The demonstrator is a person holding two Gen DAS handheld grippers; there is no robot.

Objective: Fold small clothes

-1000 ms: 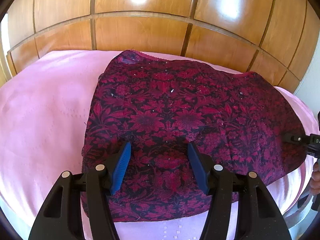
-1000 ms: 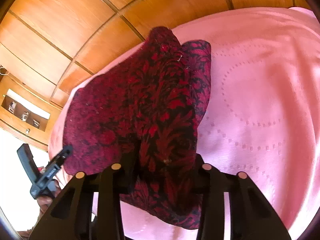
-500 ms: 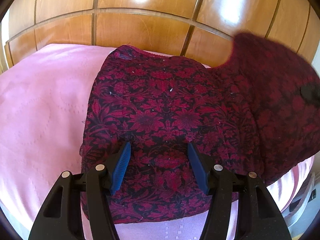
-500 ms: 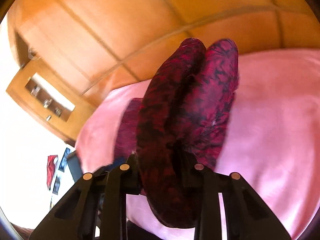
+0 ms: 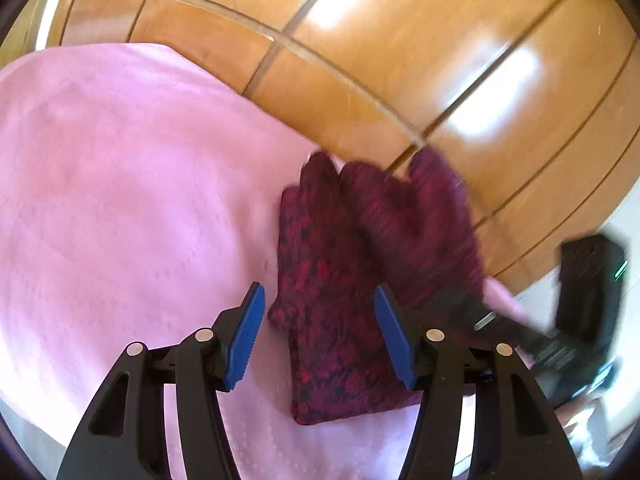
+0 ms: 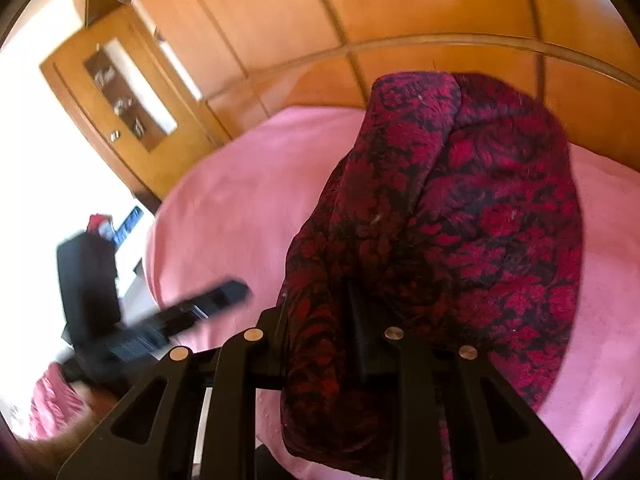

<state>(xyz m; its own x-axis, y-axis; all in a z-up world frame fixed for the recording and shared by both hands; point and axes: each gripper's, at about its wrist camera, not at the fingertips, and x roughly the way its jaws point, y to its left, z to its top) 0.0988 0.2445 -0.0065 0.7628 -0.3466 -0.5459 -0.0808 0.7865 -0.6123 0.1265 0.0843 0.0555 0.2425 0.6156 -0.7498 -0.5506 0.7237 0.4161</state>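
the cloth (image 5: 340, 320), dark red with a floral print, lies on the pink cover (image 5: 120, 200) in the lower middle of the left wrist view, with its right part lifted and bunched toward the centre right. in the right wrist view the same cloth (image 6: 460, 220) fills the middle and right, rising from the right gripper (image 6: 344, 344), whose jaws have just been closing and now pinch a gathered edge of the fabric narrowly between them. the left gripper (image 5: 320, 336) hovers over the flat part of the cloth with its blue pads (image 5: 246, 340) standing about half apart and nothing pressed between them; it also shows blurred at the left of the right wrist view (image 6: 224, 296).

the step looks like carrying the lifted side across to make a fold. to do it well, bring the held edge squarely over the flat layer, line up the edges before letting go, and use the free tool to steady the lower layer so it does not drag. the wooden panels (image 5: 400, 60) behind stay clear of it all.
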